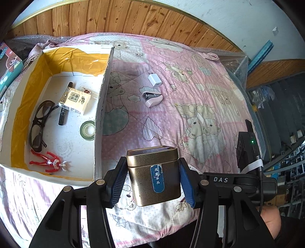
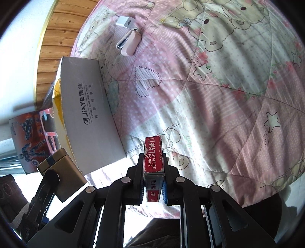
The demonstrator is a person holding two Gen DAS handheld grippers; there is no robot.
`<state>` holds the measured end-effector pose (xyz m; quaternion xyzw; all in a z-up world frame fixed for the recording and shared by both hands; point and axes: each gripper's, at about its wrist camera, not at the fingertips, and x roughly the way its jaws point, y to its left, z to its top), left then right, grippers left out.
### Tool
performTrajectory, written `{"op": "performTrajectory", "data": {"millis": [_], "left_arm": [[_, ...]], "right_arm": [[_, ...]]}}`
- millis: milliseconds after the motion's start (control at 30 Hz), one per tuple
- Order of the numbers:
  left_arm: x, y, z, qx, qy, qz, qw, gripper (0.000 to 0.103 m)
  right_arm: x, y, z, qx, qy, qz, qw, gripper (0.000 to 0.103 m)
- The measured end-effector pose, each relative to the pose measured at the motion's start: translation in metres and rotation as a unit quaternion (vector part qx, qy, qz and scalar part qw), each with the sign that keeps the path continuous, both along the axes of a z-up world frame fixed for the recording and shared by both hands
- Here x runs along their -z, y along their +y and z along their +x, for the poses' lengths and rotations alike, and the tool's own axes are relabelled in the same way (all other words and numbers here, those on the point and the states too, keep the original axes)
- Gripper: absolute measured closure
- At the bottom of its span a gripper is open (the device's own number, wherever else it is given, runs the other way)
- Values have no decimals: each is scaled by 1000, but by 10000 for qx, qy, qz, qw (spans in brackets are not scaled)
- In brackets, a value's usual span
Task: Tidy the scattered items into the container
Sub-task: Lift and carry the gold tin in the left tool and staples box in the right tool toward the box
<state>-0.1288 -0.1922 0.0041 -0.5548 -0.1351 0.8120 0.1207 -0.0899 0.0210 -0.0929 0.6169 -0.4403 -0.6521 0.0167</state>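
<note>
Left wrist view, nearest first: the left gripper (image 1: 153,183) has its blue ribbed pads pressed against both sides of a small brass-coloured metal tea tin (image 1: 154,176), a rounded rectangular tin with a lid and a blue label strip, held above a pink quilted bedspread (image 1: 190,91) printed with cartoon bears, hearts and stars. To the left, resting on the bedspread, is the cardboard box (image 1: 101,106), open at the top, white inside with yellow tape along its walls. Within it, near to far: a red and silver toy figure (image 1: 48,162) lying flat, a roll of clear tape (image 1: 87,130) against the right wall, black-framed glasses (image 1: 39,126), a black marker (image 1: 63,108) partly under a white tissue pack (image 1: 75,100). Farther out on the bedspread, outside the box, a pink and white stapler (image 1: 152,97) lies just beside a white charger plug (image 1: 154,80). Beyond is a wood-panelled wall (image 1: 114,17). Right wrist view: the right gripper (image 2: 153,190) pinches a small red box of staples (image 2: 153,160), worn at the edges, upright between its fingers above the bedspread. The cardboard box's grey printed outer wall stands to the left, and the tea tin in the left gripper shows at lower left.
</note>
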Motion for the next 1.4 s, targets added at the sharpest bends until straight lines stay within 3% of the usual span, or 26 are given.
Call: {"op": "performTrajectory", "data": {"millis": [667,1000,1400], "left_arm": [[-22,-56,23,-611,200,97,9979,49],[-22,-80,30,-945,204,169,9952,49],[-33,-112,35,-1409,331,198,9893,49]], "right_arm": [[-24,-39,-17,-580,336,69,9977,88],[-57,-73,-31,-1387,894,309,9858,88],[-84,-105,-45,-1919,1252,365,9727,88]]}}
